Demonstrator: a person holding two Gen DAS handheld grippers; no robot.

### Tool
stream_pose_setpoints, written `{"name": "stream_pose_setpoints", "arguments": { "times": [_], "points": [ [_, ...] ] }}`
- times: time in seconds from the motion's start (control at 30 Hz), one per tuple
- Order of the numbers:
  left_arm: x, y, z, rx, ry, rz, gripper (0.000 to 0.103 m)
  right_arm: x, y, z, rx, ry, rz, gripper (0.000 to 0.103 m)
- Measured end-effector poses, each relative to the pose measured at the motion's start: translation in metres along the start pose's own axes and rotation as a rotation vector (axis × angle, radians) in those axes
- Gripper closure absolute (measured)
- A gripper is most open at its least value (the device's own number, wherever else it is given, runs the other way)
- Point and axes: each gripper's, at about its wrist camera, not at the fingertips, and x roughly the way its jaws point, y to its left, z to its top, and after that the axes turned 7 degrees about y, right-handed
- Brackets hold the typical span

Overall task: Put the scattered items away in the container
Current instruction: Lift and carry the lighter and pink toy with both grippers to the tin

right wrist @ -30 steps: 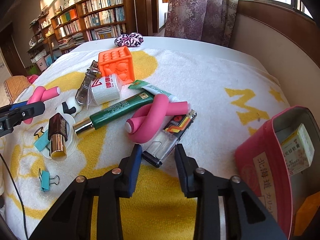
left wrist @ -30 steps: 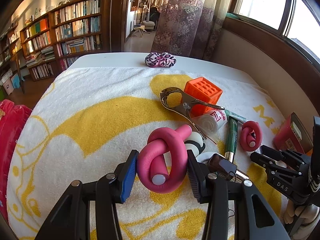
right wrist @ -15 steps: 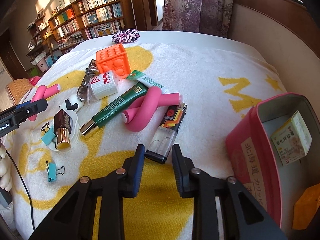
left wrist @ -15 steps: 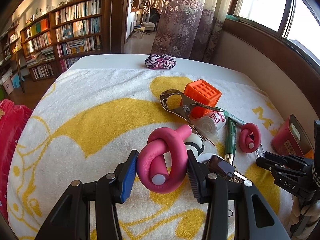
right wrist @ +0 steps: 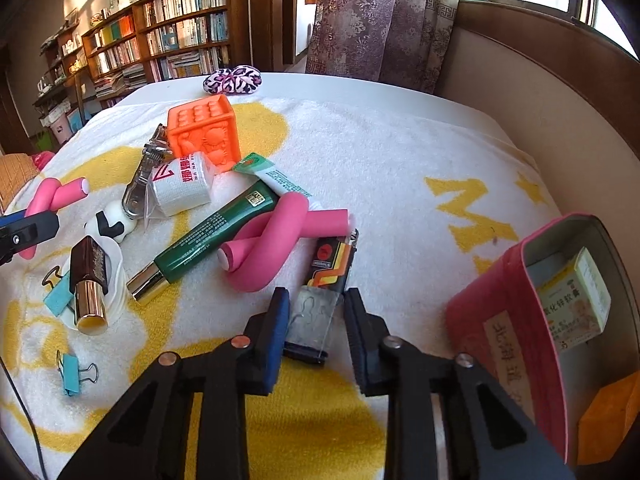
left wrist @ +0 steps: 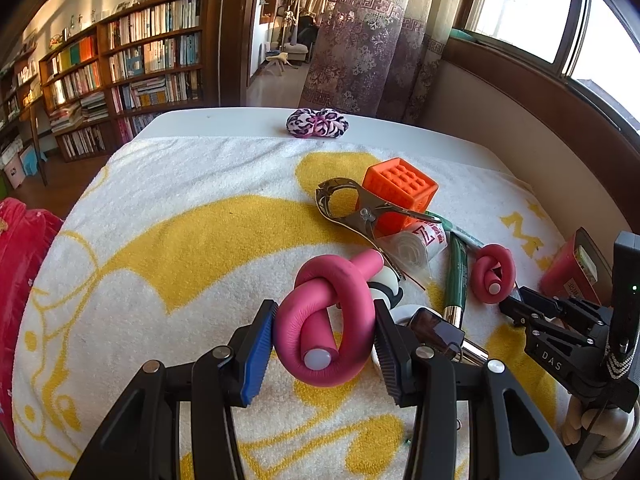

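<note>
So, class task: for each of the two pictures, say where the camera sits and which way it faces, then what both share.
Left wrist: on the left gripper, looking down along its fingers at the knotted pink roller they clamp; the right gripper shows.
Right wrist: on the right gripper, fingers straddling the lighter, beside the pink tin.
Shared: orange cube, green tube.

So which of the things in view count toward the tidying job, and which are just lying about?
Part of the job:
- pink foam curler, held in the left gripper
- lighter, between the right gripper's jaws
- pink tin, the container
- green tube
- orange cube
- blue binder clip

Just lying about:
- leopard-print scrunchie, off the towel
- bookshelves
- curtain
</note>
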Motion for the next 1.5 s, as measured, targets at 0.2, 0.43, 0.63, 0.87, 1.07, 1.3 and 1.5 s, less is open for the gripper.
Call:
{"name": "stream_pose_setpoints", "arguments": {
  "times": [0.2,0.43,0.63,0.87,1.07,1.3,1.5],
  "points": [
    [-0.007,-0.001,0.001,0.000,-0.019,-0.007,0.054,-0.019,-0.023,-0.006,0.111,-0.026,0.178,0.079],
    [-0.008,-0.003,0.000,0.006,-0.019,-0.006,0.054,-0.043,-0.020,-0.007,0.103,-0.088,0.224,0.081],
    [-0.009,-0.004,0.000,0.008,-0.019,-0.009,0.054,-0.026,-0.010,-0.007,0.054,-0.024,0.212,0.081],
    [-0.009,-0.004,0.000,0.007,-0.016,-0.012,0.054,-0.006,-0.010,-0.007,0.053,0.023,0.186,0.071],
    [-0.009,-0.007,-0.001,0.018,-0.013,-0.014,0.055,0.001,0.010,-0.004,-0.041,-0.013,0.084,0.063],
    [-0.018,-0.010,-0.001,0.024,-0.034,-0.024,0.055,-0.007,0.009,-0.009,-0.021,-0.009,0.114,0.078],
    [-0.025,-0.016,-0.003,0.042,-0.049,-0.029,0.054,-0.037,0.001,-0.010,0.022,-0.086,0.162,0.078]
  ]
}}
